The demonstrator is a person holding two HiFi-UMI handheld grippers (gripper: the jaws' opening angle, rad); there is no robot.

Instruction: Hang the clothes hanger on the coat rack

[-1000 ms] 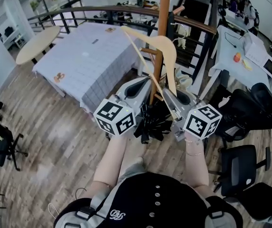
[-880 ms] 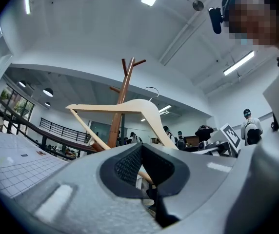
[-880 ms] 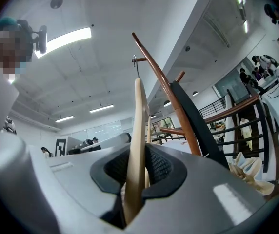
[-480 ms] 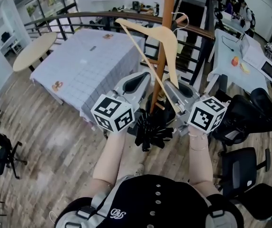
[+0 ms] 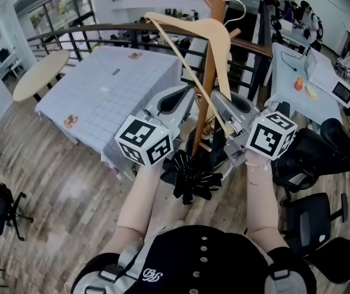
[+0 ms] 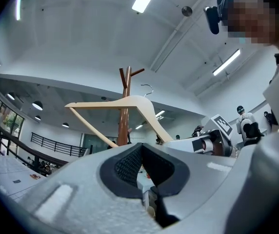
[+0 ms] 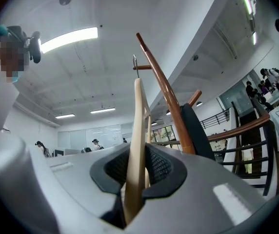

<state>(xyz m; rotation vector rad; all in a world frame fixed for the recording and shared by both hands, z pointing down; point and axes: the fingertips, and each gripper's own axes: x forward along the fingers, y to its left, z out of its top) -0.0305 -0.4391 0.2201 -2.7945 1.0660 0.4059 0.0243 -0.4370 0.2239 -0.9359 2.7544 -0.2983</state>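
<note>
The right gripper [image 7: 142, 150] is clenched on the lower end of one arm of the hanger [image 7: 139, 111], the wood running straight up between its pads, while the left gripper [image 6: 140, 149] has its jaws together on nothing and sits just beside it, low in front of the rack [image 5: 208, 72]. The hanger is held up in the air close against the post, its hook [image 7: 134, 68] near the top and, as far as these views let me judge, not yet over a peg [image 6: 136, 72]. It should be light and stiff, so it will not sag or bend, but the wood looks smooth and a pinch this far from the hook gives it a long lever (any knock against the post could swing it in the pads). The present hold on the flat of the arm seems sound, since the wide face gives the pads something to bite; the thin cross bar would likely twist. The wire hook may swivel in its socket, so it wants steering onto the peg with care
</note>
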